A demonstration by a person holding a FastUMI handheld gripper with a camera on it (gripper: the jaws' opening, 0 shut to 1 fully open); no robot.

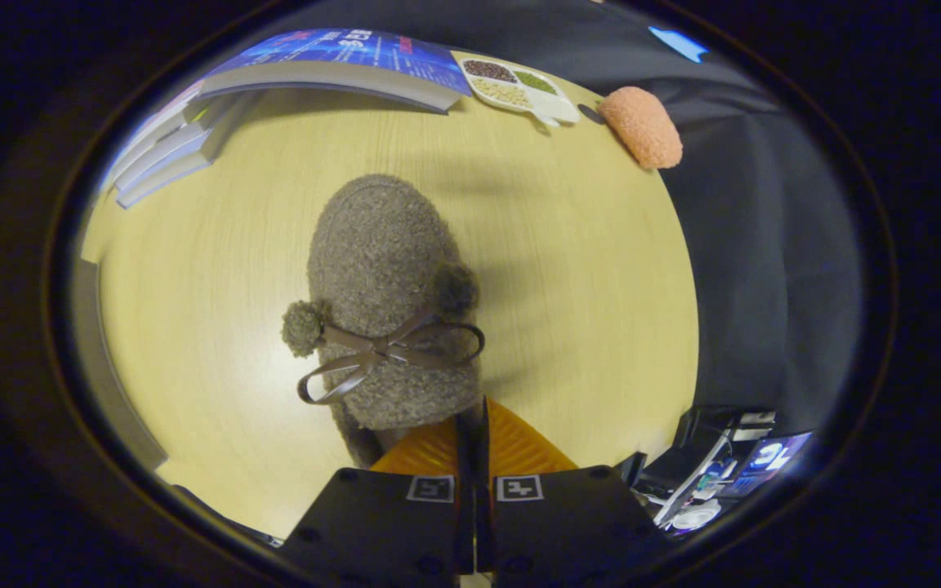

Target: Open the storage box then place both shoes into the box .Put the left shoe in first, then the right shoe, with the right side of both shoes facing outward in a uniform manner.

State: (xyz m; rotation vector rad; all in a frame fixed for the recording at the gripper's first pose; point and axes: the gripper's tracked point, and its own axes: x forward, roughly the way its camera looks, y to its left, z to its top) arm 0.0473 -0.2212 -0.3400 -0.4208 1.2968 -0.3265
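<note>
1. Shoe (381,278): grey fuzzy slipper with two pompoms and a brown ribbon bow, hanging just ahead of the fingers, toe pointing away, above the pale wooden table (585,294). Looks lifted rather than resting, judging by the shadow under it; not certain.
2. Gripper (472,425): fingers pressed nearly together, only a thin dark slit between them. They appear pinched on the shoe's heel edge; the actual contact is hidden behind the fuzzy upper, so the grip is inferred.
3. Progress: the first or second shoe is in transit. Can't tell left from right at this angle.
4. Storage box: what may be a grey panel edge (99,359) runs beside the table on one side; could be the box or its lid, can't confirm. Whether it's open is unknown.
5. Left to do, as a guess: carry this shoe to the box, set it with the right side outward, then check the other one.
6. Clutter beyond the shoe: books (332,65), a compartment dish of beans (519,86), and a fuzzy orange item (642,126) at the far table edge.
</note>
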